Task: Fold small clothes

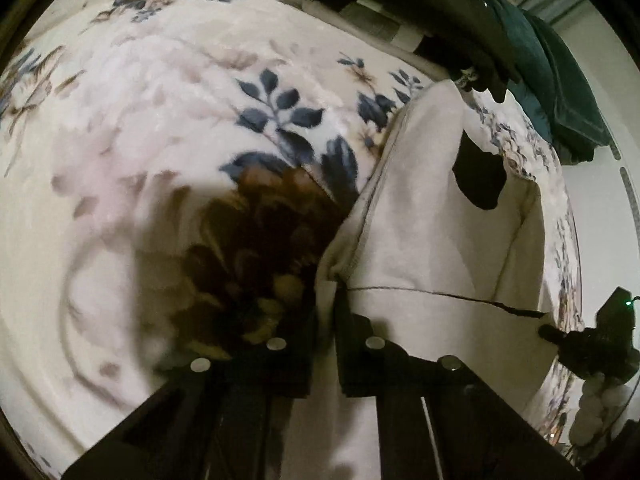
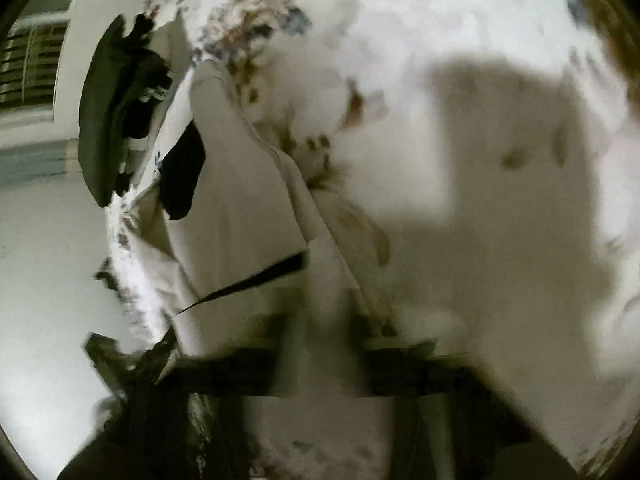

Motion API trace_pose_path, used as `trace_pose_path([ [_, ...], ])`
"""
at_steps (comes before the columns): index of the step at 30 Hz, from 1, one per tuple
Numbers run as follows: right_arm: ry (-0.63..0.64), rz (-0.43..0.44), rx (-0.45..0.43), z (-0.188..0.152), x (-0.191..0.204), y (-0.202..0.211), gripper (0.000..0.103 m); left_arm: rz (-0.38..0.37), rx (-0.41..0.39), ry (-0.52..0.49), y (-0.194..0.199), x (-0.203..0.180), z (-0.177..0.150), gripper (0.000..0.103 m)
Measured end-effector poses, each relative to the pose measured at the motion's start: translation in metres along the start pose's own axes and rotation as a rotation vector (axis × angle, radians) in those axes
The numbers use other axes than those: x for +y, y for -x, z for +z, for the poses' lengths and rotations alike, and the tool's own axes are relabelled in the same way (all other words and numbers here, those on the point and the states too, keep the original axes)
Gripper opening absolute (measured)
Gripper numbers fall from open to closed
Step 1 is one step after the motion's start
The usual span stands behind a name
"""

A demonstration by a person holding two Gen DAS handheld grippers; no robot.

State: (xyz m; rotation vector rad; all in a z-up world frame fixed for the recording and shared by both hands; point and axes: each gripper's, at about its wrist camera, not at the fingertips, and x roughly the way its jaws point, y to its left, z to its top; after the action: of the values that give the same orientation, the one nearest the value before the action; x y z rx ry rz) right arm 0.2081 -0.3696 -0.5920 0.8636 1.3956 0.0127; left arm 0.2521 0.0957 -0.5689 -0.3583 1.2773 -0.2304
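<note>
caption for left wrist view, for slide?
Left gripper pinches the cream garment edge over a floral blanket.

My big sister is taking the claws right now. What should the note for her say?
Left claw: shut on the cream garment, pinching an edge.
Right claw: shut on the same garment, pinching its other end.
The garment hangs between both claws over the floral blanket; a dark patch shows on it.
Dark clothes lie piled at the blanket's far edge.
Done: garment picked up. Left: lay it flat, fold it, then do the pile.
</note>
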Motion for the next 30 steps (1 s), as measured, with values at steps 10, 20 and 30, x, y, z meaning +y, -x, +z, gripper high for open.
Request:
trace_pose_path([
  [10,0.062,-0.183,0.013,0.033,0.034,0.012,0.047,-0.047,-0.005,0.038,0.037,-0.014,0.044,0.067],
  [20,0.201,-0.239,0.049,0.159,0.119,-0.021,0.065,0.078,0.106,-0.185,-0.049,-0.103,0.146,0.074],
  [30,0.371,-0.299,0.09,0.196,0.163,-0.074,0.004,0.114,0.076,-0.322,-0.062,-0.123,0.147,0.005],
])
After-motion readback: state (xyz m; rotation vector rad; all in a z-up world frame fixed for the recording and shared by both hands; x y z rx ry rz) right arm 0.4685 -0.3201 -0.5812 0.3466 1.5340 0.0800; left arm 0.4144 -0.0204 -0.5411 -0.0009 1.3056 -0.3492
